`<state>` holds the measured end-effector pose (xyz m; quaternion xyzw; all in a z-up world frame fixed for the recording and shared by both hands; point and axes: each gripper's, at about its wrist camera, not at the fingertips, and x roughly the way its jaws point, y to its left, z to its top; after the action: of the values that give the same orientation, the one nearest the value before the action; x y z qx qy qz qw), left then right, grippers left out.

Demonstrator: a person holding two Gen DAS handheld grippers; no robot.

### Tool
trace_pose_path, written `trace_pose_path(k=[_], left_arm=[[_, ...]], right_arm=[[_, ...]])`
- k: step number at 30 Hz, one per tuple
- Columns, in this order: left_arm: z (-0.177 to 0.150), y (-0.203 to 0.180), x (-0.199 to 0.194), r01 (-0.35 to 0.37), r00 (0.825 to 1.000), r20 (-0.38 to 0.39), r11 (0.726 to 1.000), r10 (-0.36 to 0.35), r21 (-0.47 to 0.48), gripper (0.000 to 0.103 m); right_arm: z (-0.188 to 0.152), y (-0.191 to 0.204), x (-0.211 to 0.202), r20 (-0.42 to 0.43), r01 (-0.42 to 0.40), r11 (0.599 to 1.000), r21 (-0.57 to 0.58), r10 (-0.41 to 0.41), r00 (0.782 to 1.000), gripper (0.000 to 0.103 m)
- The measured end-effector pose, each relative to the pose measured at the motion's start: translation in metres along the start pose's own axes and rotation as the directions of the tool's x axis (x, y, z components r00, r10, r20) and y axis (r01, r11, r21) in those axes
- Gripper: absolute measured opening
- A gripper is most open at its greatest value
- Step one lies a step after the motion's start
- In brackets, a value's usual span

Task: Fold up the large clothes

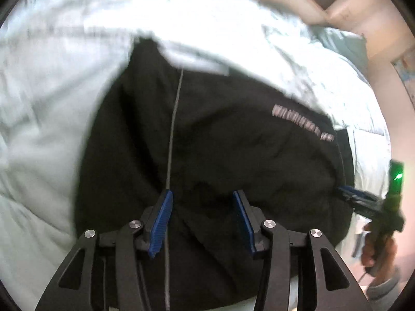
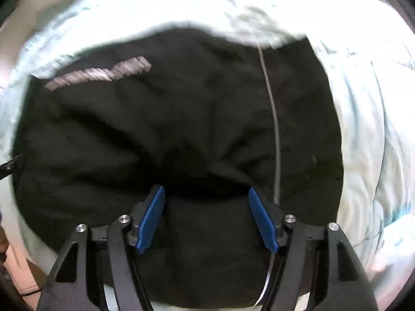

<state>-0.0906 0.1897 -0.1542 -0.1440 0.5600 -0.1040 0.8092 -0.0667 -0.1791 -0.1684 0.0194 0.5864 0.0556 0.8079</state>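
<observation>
A large black garment (image 1: 220, 142) (image 2: 155, 129) lies bunched on a pale bed cover (image 1: 52, 103) (image 2: 368, 129). It bears grey lettering (image 1: 303, 121) (image 2: 103, 72) and a thin grey line (image 1: 172, 129) (image 2: 275, 129) running down it. My left gripper (image 1: 202, 193) hovers over the garment's near part, jaws apart, both blue pads bare. My right gripper (image 2: 206, 189) hangs over the same garment, also open, with folds of cloth gathering below it. In the left wrist view the right gripper (image 1: 355, 197) shows at the garment's right edge, held by a hand (image 1: 376, 246).
The pale cover spreads around the garment on all sides and is rumpled. A beige wall (image 1: 384, 77) runs along the right in the left wrist view. A strip of floor (image 2: 23, 272) shows at the lower left of the right wrist view.
</observation>
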Motion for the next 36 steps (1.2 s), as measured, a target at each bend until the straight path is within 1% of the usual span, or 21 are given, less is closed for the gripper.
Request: trace_pose_path(k=[1,2,4,5,6,7,9,10,13,16,18,19,20,21,23,25,28,30,32,34,36], left_arm=[[0.006,0.001,-0.007,-0.012,1.0,0.028,1.0,0.012,0.003,0.05],[0.014,0.004,-0.01,-0.023,0.999,0.046,1.0,0.024,-0.015,0.05],[0.032,0.019,-0.003,-0.037,0.998,0.056,0.995,0.042,-0.09,0.05],[0.038,0.026,0.006,-0.044,0.998,0.044,0.992,0.049,-0.115,0.05],[0.042,0.034,0.018,-0.058,0.998,0.014,0.988,0.06,-0.14,0.05],[0.044,0.043,0.036,-0.09,0.996,-0.041,0.983,0.085,-0.158,0.05],[0.044,0.052,0.06,-0.087,0.993,-0.096,0.981,0.071,-0.175,0.05],[0.045,0.056,0.067,-0.089,0.992,-0.099,0.98,0.072,-0.18,0.05],[0.053,0.053,0.066,-0.125,0.988,-0.11,0.98,0.109,-0.154,0.05],[0.052,0.04,0.051,-0.15,0.985,-0.093,0.986,0.144,-0.069,0.05],[0.048,0.032,0.038,-0.131,0.988,-0.091,0.991,0.127,-0.037,0.05],[0.046,0.028,0.026,-0.11,0.991,-0.081,0.994,0.108,-0.021,0.05],[0.044,0.022,0.017,-0.103,0.992,-0.07,0.995,0.103,-0.006,0.05],[0.041,0.018,0.004,-0.104,0.993,-0.055,0.994,0.105,0.013,0.05],[0.038,0.006,-0.021,-0.114,0.993,-0.016,0.992,0.115,0.047,0.05],[0.037,-0.013,-0.045,-0.121,0.992,0.047,0.99,0.118,0.078,0.05],[0.039,-0.035,-0.082,-0.142,0.984,0.127,0.984,0.128,0.104,0.05],[0.045,-0.051,-0.101,-0.157,0.976,0.167,0.983,0.14,0.099,0.05],[0.046,-0.067,-0.122,-0.174,0.966,0.209,0.98,0.151,0.093,0.05],[0.044,-0.078,-0.145,-0.19,0.954,0.252,0.977,0.162,0.092,0.05],[0.039,-0.092,-0.161,-0.204,0.945,0.282,0.973,0.165,0.112,0.05]], right_arm=[[0.007,0.004,-0.009,0.042,-0.003,1.0,-0.011,0.003,0.999,0.071],[0.017,0.008,-0.013,0.077,0.01,1.0,-0.016,-0.008,0.997,0.071],[0.032,0.012,-0.007,0.095,0.037,0.999,0.005,-0.037,0.995,0.073],[0.039,0.009,0.004,0.074,0.029,0.999,0.03,-0.031,0.997,0.072],[0.044,0.006,0.016,0.043,0.016,0.998,0.056,-0.018,0.999,0.072],[0.045,0.001,0.031,0.001,-0.002,0.996,0.087,0.002,1.0,0.073],[0.042,-0.012,0.054,-0.05,-0.042,0.988,0.146,0.05,0.998,0.075],[0.043,-0.015,0.058,-0.05,-0.054,0.986,0.16,0.063,0.997,0.077],[0.047,-0.021,0.06,-0.065,-0.055,0.984,0.17,0.067,0.996,0.078],[0.049,-0.015,0.049,-0.062,-0.046,0.986,0.158,0.057,0.996,0.078],[0.044,-0.016,0.034,-0.054,-0.075,0.983,0.168,0.085,0.995,0.078],[0.041,-0.017,0.023,-0.038,-0.101,0.979,0.176,0.11,0.993,0.078],[0.037,-0.016,0.012,-0.021,-0.116,0.978,0.175,0.122,0.992,0.078],[0.034,-0.015,-0.004,0.004,-0.121,0.979,0.162,0.122,0.992,0.078],[0.029,-0.013,-0.032,0.05,-0.107,0.986,0.131,0.101,0.994,0.078],[0.025,-0.01,-0.063,0.09,-0.096,0.99,0.1,0.087,0.992,0.078],[0.021,-0.005,-0.104,0.144,-0.105,0.992,0.07,0.094,0.985,0.078],[0.02,0.003,-0.127,0.18,-0.113,0.993,0.043,0.103,0.978,0.078],[0.016,0.013,-0.153,0.224,-0.072,0.997,0.011,0.068,0.972,0.078],[0.012,0.023,-0.172,0.255,-0.031,1.0,-0.003,0.031,0.966,0.078],[0.007,0.031,-0.19,0.278,0.0,1.0,-0.002,0.0,0.961,0.078]])
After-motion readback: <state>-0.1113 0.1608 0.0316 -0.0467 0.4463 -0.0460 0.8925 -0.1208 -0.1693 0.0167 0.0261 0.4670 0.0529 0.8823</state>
